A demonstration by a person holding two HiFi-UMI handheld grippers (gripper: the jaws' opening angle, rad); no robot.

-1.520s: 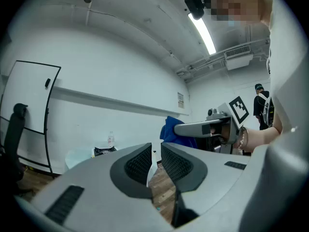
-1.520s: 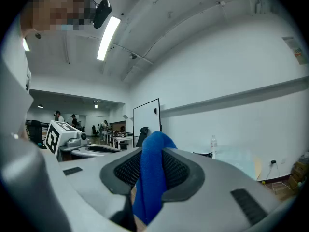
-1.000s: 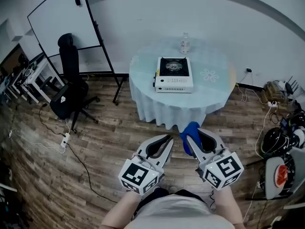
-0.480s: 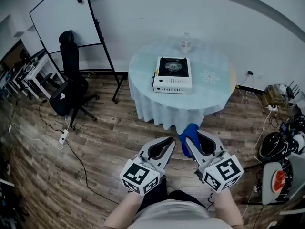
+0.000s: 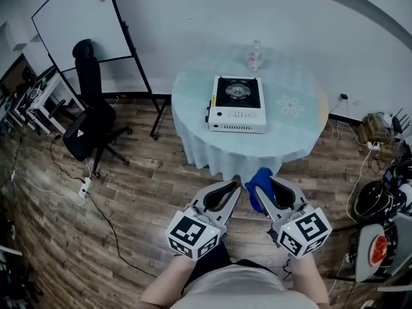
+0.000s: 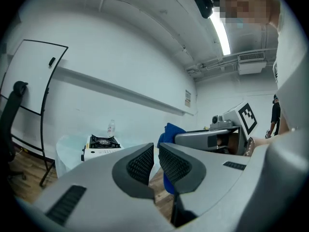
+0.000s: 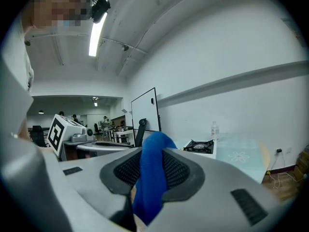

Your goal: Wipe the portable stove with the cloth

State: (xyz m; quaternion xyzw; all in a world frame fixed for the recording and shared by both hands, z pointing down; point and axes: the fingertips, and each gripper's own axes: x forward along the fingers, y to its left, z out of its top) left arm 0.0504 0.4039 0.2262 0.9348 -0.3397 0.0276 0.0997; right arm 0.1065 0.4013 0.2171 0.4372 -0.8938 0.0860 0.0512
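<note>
A white portable stove with a black burner top sits on a round table covered in pale cloth, well ahead of both grippers. It also shows small in the left gripper view as the stove and in the right gripper view as the stove. My right gripper is shut on a blue cloth, which bulges out between its pads as the cloth. My left gripper is shut with nothing between its pads, its jaws almost touching. Both hang over the wooden floor short of the table.
A clear plastic bottle stands behind the stove. A black office chair and a whiteboard on a stand are at the left. Cables, a helmet and other gear lie at the right. White desks line the far left.
Both grippers and the view have moved forward toward the table, so the stove and table look nearer and larger. The blue cloth stays clamped in the right gripper.
</note>
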